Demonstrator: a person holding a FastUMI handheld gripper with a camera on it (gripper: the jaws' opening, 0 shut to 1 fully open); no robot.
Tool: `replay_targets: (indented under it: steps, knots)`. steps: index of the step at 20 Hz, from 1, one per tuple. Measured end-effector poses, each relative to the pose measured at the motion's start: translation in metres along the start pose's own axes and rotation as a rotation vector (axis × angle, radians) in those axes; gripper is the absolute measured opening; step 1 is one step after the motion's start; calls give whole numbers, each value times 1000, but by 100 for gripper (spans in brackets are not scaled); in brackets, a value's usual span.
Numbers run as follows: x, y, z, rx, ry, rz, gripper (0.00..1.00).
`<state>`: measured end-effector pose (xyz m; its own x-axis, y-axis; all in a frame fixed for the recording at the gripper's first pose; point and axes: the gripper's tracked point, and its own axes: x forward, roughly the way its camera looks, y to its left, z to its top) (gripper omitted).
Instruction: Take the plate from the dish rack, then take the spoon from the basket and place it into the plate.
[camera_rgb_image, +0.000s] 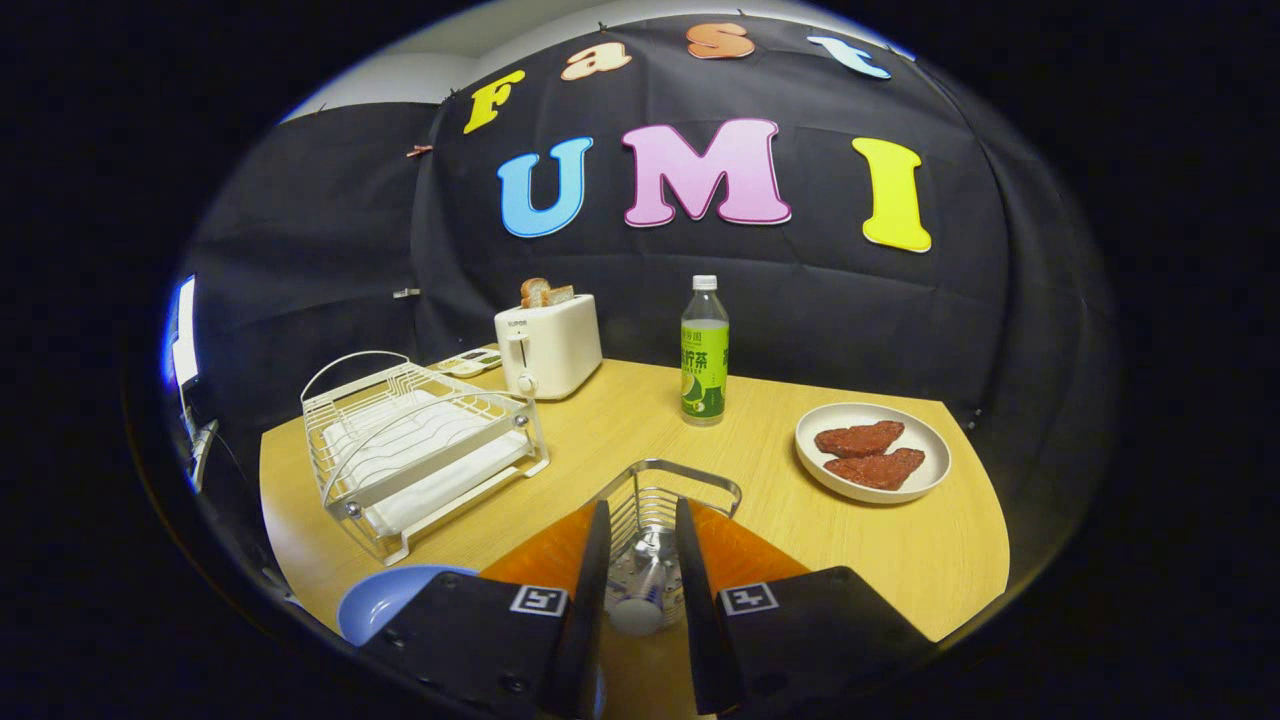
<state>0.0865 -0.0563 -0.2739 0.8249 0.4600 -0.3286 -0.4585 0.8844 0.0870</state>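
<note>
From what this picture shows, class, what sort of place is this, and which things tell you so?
Probably a mock kitchen table set up in a recording booth. A white toaster holding bread, a wire dish rack and a plate of two meat patties sit on it. The gripper straddles a spoon handle in a wire basket.

Spoon in basket between fingers; rack left.

Wire basket hems the gripper fingers, spoon handle between; dish rack blocks 10 o'clock, bottle 12; bare table at 11.
</note>
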Motion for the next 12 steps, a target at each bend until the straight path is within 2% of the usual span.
replay_targets:
  steps: [2, 3, 8, 12]
  knots:
    - [5, -1, -2, -10, 14, -18, 35]
    - [4, -1, -2, -10, 16, -28, 24]
    - [4, -2, -1, -21, 54, -27, 21]
    - [-3, -3, 20, -8, 59, -23, 20]
